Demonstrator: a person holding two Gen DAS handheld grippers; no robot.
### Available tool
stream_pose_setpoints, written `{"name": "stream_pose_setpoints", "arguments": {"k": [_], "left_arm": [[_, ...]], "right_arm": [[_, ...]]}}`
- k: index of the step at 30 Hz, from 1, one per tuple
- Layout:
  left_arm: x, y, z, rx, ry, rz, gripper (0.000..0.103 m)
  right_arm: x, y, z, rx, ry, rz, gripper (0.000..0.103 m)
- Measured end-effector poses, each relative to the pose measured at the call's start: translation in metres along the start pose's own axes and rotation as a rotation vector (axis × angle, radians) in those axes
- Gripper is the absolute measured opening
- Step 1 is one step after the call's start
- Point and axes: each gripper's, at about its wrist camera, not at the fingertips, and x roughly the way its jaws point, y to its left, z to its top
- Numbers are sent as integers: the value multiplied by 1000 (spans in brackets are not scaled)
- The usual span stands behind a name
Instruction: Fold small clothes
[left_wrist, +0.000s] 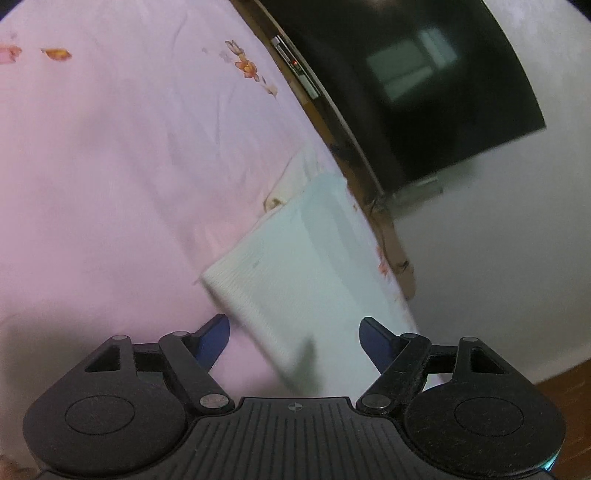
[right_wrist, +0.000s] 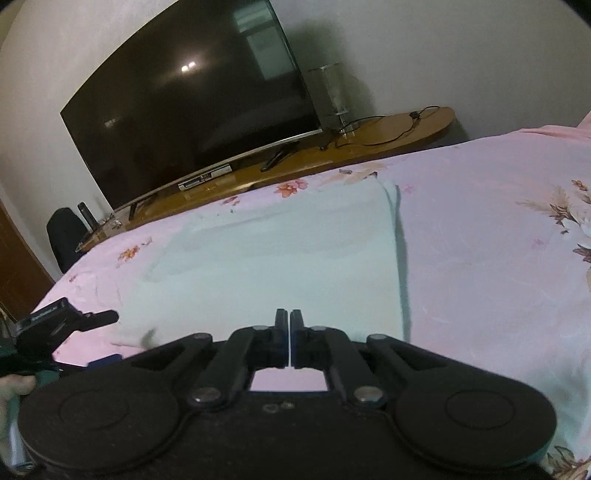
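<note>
cloth (right_wrist: 280, 251) flat on bedsheet (right_wrist: 480, 229) (no containers)

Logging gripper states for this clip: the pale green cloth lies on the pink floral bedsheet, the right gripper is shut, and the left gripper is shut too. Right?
Not quite. The left gripper is open: the left wrist view shows its blue-tipped fingers spread wide above the pale green cloth. The rest holds: the cloth lies on the pink floral bedsheet, and the right gripper is shut.
</note>
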Motion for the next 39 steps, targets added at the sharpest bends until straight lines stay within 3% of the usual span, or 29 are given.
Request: {"name": "stream_pose_setpoints", "arguments": {"k": [4,8,11,13,14,15,16,22,25,28,31,36,38,39], "left_arm": [[14,-7,-4,0,-33,-10,76],[24,-13,-10,21,-92,18,65],[28,-9,-8,20,-122,25,47],[35,-4,-5,-3,-110,14,31],[39,2,-1,-32,-94,10,14],[40,10,0,-68,-78,10,9],[43,15,4,-88,-73,-24,10],[46,11,10,-32,-37,-35,10],[44,4,12,22,-48,-42,8],[35,-23,18,139,-65,-103,8],[35,-76,20,359,-38,-140,8],[48,-164,-10,710,91,-210,8],[60,-188,-29,798,169,-227,8],[68,-197,-39,826,200,-226,8]], "right_arm": [[12,7,7,19,-7,16,3],[31,12,12,46,-2,24,3],[59,14,21,73,7,44,2],[77,16,25,87,11,82,2],[85,19,27,83,12,88,2],[94,22,28,79,17,90,2],[105,24,29,83,21,99,2],[146,30,25,91,61,111,2],[162,30,18,66,113,58,1],[160,21,14,121,102,84,0],[158,13,10,167,98,104,0],[152,9,12,200,94,98,0],[131,-8,17,262,35,70,0],[119,-21,19,302,10,59,6]]}}
